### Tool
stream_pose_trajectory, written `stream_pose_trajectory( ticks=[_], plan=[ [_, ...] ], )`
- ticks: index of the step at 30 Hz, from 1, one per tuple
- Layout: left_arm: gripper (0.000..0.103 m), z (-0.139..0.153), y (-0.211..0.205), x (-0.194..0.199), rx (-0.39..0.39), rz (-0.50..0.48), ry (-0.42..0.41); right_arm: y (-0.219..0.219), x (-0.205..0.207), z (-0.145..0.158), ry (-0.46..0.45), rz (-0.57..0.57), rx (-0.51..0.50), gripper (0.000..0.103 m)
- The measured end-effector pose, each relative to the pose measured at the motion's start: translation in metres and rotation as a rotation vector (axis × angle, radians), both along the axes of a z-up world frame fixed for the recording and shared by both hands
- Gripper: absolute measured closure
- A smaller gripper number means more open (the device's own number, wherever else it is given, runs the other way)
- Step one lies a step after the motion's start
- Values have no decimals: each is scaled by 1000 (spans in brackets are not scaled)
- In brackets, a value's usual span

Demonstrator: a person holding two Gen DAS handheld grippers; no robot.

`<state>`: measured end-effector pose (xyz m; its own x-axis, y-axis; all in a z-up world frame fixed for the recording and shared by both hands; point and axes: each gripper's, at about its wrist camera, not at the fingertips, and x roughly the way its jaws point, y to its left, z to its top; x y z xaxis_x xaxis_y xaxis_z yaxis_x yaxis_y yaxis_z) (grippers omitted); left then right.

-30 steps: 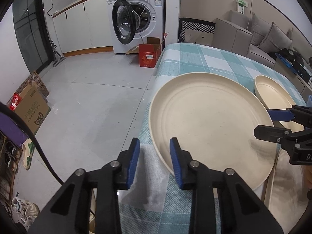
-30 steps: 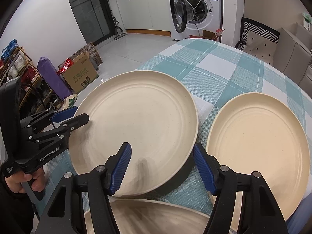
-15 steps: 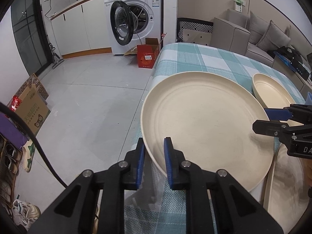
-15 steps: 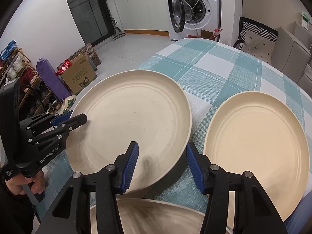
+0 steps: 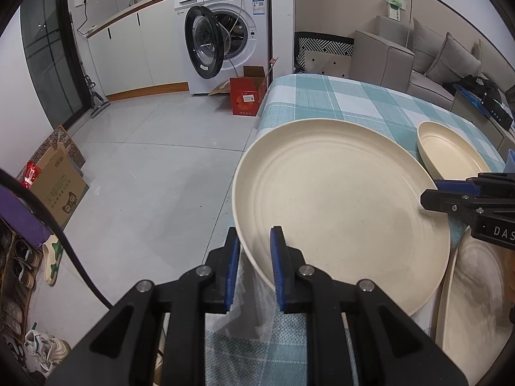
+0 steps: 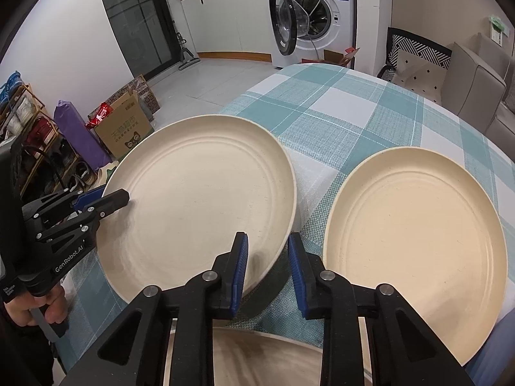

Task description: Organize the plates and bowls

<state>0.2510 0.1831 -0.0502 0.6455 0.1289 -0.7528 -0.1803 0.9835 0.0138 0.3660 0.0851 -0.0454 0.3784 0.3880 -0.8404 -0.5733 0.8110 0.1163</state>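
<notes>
Three cream plates (image 6: 199, 199), two tongs (image 6: 267, 267)

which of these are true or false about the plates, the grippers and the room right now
1. The left gripper is clamped on the near rim of the big plate. True.
2. The right gripper has its fingers closing around the same plate's rim. True.
3. The washing machine door is shut. False: it hangs open.
4. The tablecloth is plain red. False: it is teal and white check.
5. A second plate lies flat on the cloth beside the big plate. True.
</notes>
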Motion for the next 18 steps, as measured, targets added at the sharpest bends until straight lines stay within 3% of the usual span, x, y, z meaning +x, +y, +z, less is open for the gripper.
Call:
stream_pose_trajectory(
  ticks=[18],
  plan=[
    [86, 27, -5, -19, 25, 11, -56, -4, -17, 28, -68, 2, 46, 79]
  ],
)
